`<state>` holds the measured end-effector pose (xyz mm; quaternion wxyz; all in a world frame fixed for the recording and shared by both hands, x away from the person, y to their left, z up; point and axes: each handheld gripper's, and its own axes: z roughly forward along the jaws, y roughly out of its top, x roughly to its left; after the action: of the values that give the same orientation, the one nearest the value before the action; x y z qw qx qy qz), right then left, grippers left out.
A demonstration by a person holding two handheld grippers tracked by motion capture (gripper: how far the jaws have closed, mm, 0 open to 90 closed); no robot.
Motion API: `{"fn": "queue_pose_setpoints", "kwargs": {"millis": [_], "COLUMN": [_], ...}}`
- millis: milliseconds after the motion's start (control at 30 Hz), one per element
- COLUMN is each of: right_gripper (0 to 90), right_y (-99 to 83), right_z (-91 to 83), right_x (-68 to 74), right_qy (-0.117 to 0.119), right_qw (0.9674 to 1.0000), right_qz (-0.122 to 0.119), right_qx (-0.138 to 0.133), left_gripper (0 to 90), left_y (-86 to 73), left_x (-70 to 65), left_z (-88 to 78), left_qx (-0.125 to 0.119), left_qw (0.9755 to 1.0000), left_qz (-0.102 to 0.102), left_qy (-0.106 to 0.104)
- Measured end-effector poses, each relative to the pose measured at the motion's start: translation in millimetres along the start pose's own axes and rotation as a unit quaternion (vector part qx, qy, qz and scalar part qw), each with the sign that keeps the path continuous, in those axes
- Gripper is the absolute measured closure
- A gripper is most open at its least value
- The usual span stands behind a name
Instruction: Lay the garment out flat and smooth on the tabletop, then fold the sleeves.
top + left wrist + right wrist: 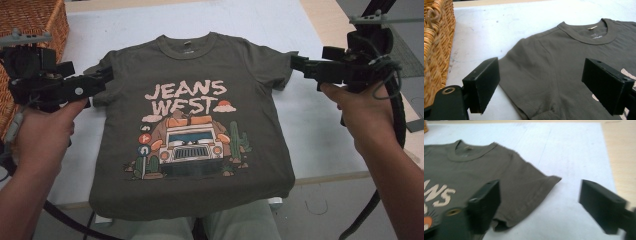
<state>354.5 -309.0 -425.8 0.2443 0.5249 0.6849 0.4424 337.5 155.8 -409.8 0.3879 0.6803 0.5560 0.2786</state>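
An olive-grey T-shirt (260, 150) with a "JEANS WEST" print and a truck picture lies flat, face up, collar (186, 46) toward the far side. My left gripper (102, 77) hovers at the shirt's left sleeve (100, 97) with its jaws wide apart and nothing pressed between them. In the left gripper view the left gripper (541, 82) spans the sleeve and shoulder (536, 62) below it. My right gripper (299, 66) is open beside the right sleeve (277, 67). In the right gripper view the right gripper (540, 200) stands over the sleeve's edge (534, 185).
A wicker basket (35, 20) stands at the far left, close to the left hand (42, 135). The white table (320, 125) has bare room right of the shirt, then a wooden edge (621, 150). The shirt's hem (190, 210) reaches the near table edge.
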Motion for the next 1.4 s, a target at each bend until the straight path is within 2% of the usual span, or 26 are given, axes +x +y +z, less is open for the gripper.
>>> {"fn": "queue_pose_setpoints", "kwargs": {"millis": [133,267,400,533,733,1100,1400], "right_gripper": [14.7,14.8,14.8,14.8,14.9,18.7,27.9], "right_y": [3.1,5.9,6.5,6.2,8.4,13.7,11.0], "right_z": [-3.5,-5.2,-3.5,-1.9,0.2,20.1,48.1], "right_x": [0.9,3.0,2.5,1.8,-0.9,-5.2,-3.4], "right_qy": [0.000,0.007,0.010,0.009,0.002,-0.015,-0.034], "right_qw": [0.9999,1.0000,0.9999,0.9999,0.9999,0.9986,0.9938], "right_qz": [0.007,0.000,-0.001,0.000,0.009,0.027,0.035], "right_qx": [-0.007,-0.005,0.000,0.004,0.005,0.043,0.100], "left_gripper": [15.6,15.6,15.6,15.6,15.6,15.7,15.8], "left_y": [2.1,2.5,1.4,1.5,1.9,2.4,1.3], "left_x": [-2.2,-2.1,-1.9,-2.4,-2.1,3.2,6.5], "left_z": [-3.9,-5.9,-5.7,-5.2,-4.6,2.1,7.5], "left_qx": [0.000,-0.003,0.001,0.000,0.001,-0.001,0.002], "left_qw": [1.0000,1.0000,1.0000,0.9999,0.9999,0.9999,0.9999], "left_qz": [0.004,0.004,0.009,0.016,0.015,0.011,0.009], "left_qy": [-0.002,-0.005,0.002,0.003,0.003,-0.002,-0.004]}}
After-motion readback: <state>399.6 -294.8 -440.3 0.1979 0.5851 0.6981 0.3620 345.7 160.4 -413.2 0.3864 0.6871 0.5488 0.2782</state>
